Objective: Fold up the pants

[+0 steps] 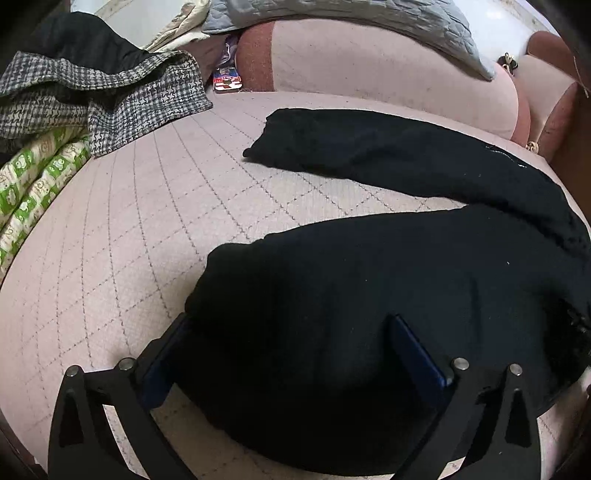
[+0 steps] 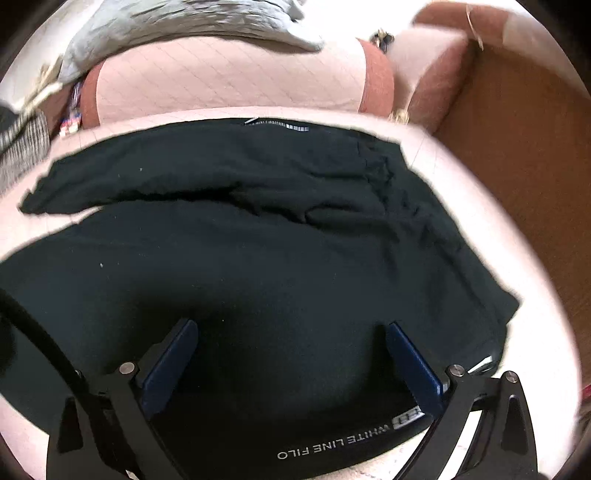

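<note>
Black pants (image 1: 369, 280) lie spread on a pale quilted sofa seat (image 1: 122, 229). One leg (image 1: 369, 147) stretches toward the sofa back; the other lies nearer, under my left gripper (image 1: 291, 321), which is open with its blue-padded fingers (image 1: 417, 354) straddling the near leg's end. In the right wrist view the pants (image 2: 258, 240) fill the middle, and the waistband with white lettering (image 2: 332, 443) lies at the bottom. My right gripper (image 2: 291, 325) is open just above the waistband area.
A houndstooth garment (image 1: 110, 99) and a green patterned cloth (image 1: 37, 177) lie at the left. A grey quilted blanket (image 1: 351, 22) drapes over the sofa back. A brown floor (image 2: 517, 166) lies past the seat's right edge.
</note>
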### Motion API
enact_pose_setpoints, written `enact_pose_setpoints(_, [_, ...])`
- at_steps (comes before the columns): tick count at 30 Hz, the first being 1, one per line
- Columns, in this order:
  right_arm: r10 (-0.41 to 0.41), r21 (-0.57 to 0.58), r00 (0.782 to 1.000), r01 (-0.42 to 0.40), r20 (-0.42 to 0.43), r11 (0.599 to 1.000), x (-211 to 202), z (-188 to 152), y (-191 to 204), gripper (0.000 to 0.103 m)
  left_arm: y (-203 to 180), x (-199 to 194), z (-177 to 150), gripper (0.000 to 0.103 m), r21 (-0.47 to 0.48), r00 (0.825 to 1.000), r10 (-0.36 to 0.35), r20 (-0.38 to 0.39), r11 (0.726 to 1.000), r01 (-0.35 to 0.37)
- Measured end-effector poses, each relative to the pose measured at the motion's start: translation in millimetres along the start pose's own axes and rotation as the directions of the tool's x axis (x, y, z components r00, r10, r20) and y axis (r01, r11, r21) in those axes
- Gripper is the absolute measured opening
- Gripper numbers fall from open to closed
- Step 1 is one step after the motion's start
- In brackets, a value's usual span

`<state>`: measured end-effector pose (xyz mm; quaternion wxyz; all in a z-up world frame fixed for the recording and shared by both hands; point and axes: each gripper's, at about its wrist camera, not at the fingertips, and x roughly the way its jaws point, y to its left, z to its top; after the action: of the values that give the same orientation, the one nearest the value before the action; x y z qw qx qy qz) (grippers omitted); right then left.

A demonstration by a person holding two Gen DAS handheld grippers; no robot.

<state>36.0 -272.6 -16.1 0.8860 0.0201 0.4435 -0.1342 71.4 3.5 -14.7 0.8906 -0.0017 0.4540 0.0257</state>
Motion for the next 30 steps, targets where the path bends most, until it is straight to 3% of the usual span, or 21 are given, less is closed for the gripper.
enact_pose_setpoints(2, [0.049, 0.040, 0.999, -0.049, 0.003, 0.998, 1.3, -0.5, -9.0, 0.103, 2.5, 0.5, 0.4, 0.103, -0.009, 1.000, -0.011, 0.001, 1.000, 0.011])
enact_pose_setpoints(6, [0.007, 0.007, 1.000, -0.007, 0.001, 1.000, 1.9, -0.6, -0.9, 0.103, -0.3, 0.5, -0.6, 0.103, -0.003, 1.000, -0.002, 0.000, 1.000, 0.002])
enact_pose_setpoints(30, [0.019, 0.017, 1.000, -0.019, 0.008, 1.000, -0.3, -3.5, -2.9, 0.103, 0.3, -0.4, 1.0, 0.103, 0.014, 1.000, 0.019, -0.003, 1.000, -0.019])
